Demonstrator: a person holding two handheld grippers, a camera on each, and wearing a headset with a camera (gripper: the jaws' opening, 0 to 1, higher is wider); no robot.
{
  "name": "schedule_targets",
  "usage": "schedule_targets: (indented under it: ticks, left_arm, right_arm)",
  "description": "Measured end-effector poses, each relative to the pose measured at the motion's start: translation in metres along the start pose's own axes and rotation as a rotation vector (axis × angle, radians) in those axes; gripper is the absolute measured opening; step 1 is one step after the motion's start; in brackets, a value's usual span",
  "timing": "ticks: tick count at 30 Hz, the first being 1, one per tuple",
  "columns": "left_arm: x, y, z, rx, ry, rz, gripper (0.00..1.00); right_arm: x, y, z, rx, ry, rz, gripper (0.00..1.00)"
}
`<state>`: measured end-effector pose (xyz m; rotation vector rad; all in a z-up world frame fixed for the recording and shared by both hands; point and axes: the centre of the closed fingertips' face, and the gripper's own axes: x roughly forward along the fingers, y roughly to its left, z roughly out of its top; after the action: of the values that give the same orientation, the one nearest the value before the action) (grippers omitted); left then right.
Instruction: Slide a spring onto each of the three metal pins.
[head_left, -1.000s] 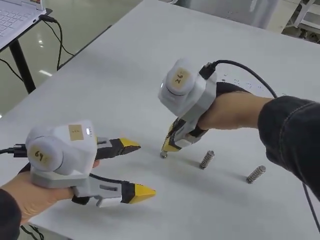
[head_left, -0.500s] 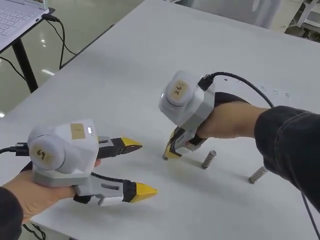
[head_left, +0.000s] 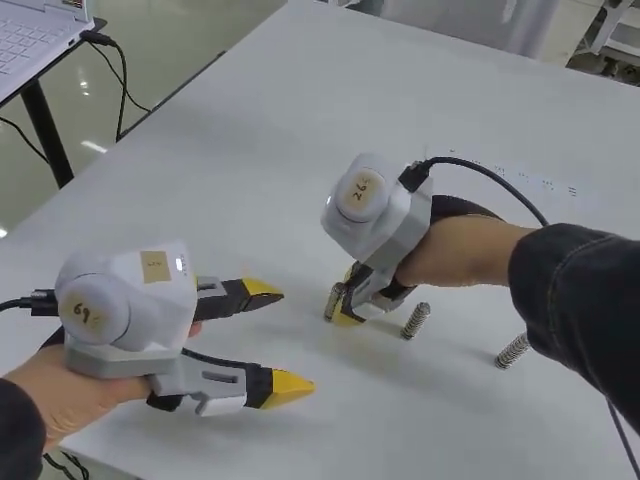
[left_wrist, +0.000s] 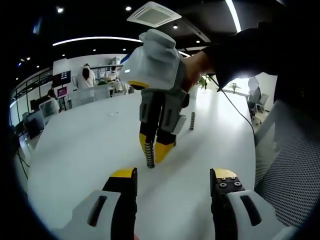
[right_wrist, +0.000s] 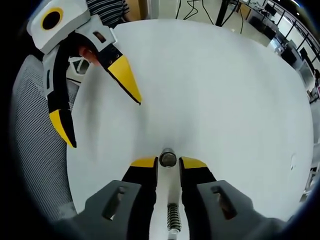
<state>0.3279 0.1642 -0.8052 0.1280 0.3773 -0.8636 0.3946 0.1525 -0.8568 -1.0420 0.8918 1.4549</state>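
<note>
Right tongs (head_left: 343, 305), frame centre: closed on a pin (right_wrist: 167, 159) carrying a coil. Left tongs (head_left: 277, 337), lower left: wide open, empty. A spring (head_left: 415, 320) and a further spring (head_left: 513, 350) stand right of centre on the worktop (head_left: 300, 120).

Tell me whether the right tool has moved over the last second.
Yes. The right tool, gripping a pin, has tipped lower toward the table, its tip edging slightly nearer the closest standing spring.

Yellow-tipped black left tongs (head_left: 280, 337) and right tongs (head_left: 340, 305); silvery spring (left_wrist: 149, 152); plain white table (head_left: 250, 150).
</note>
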Motion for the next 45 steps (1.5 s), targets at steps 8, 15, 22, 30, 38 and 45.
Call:
schedule_targets:
  ticks: [8,15,22,30,38,45]
  left_arm:
    - [0.0,-0.001,0.001,0.001,0.001,-0.001,0.57]
    - [-0.001,-0.001,0.002,0.001,0.004,0.002,0.57]
    - [-0.001,-0.001,0.006,0.011,0.007,0.003,0.58]
    - [-0.002,0.0,0.009,0.015,0.007,0.008,0.58]
    - [-0.003,-0.001,0.011,0.02,0.011,0.011,0.58]
    - [-0.006,-0.001,0.014,0.022,0.012,0.019,0.59]
  right_arm:
    - [-0.004,0.0,-0.003,0.025,-0.023,0.003,0.28]
    - [-0.009,0.002,-0.011,0.053,-0.049,0.012,0.37]
    - [-0.017,0.001,-0.017,0.088,-0.087,0.005,0.49]
    - [-0.025,-0.002,-0.025,0.115,-0.127,-0.021,0.65]
    - [-0.033,-0.006,-0.03,0.16,-0.169,-0.045,0.78]
    - [-0.04,-0.008,-0.038,0.184,-0.195,-0.071,0.85]
